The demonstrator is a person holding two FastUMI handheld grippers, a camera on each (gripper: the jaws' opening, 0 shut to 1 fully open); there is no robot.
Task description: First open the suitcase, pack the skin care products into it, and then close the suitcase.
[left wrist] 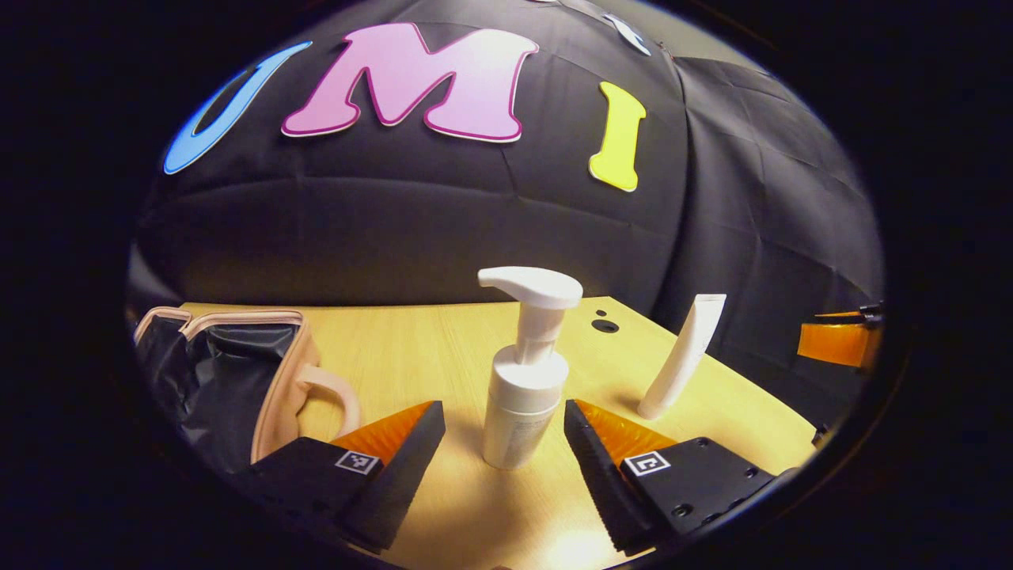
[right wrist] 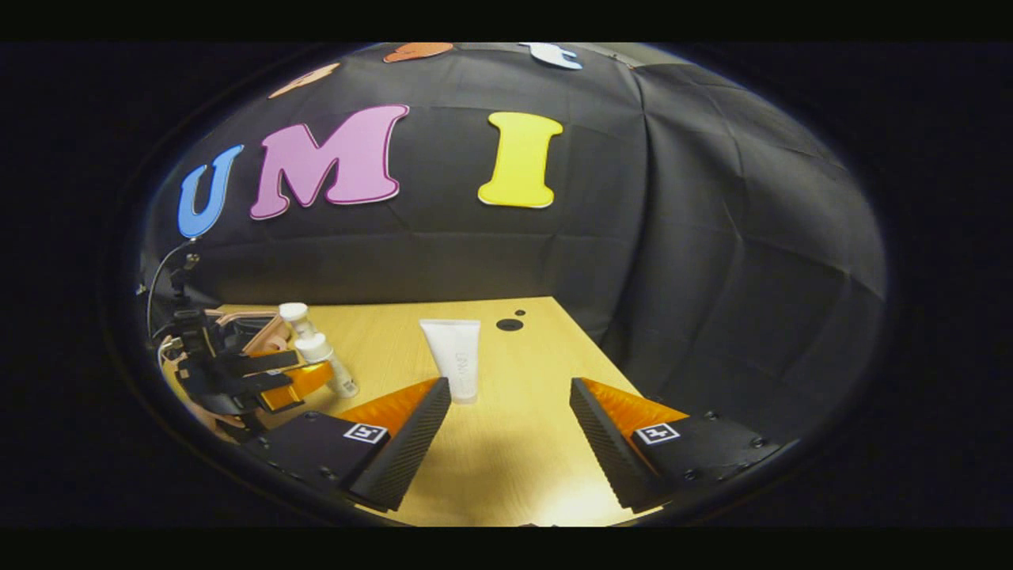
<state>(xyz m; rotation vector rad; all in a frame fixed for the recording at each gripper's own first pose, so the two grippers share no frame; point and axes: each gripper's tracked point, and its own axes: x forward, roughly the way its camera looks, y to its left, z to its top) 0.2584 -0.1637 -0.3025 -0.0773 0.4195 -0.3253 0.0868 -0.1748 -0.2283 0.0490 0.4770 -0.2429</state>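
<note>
A white pump bottle (left wrist: 526, 372) stands upright on the wooden table (left wrist: 443, 348), between the spread fingers of my left gripper (left wrist: 505, 427), which is open and not touching it. A white tube (left wrist: 684, 356) stands on its cap to the right of it. The pink suitcase (left wrist: 229, 380) lies open at the left, dark lining showing. In the right gripper view the tube (right wrist: 453, 356) stands just beyond my right gripper (right wrist: 510, 405), which is open and holds nothing. Farther left there, the left gripper (right wrist: 261, 372) surrounds the pump bottle (right wrist: 316, 348).
Two dark holes (left wrist: 605, 324) mark the table near its far edge. The black cloth wall closes off the back and right side. The table's right edge (right wrist: 601, 356) runs close to the tube.
</note>
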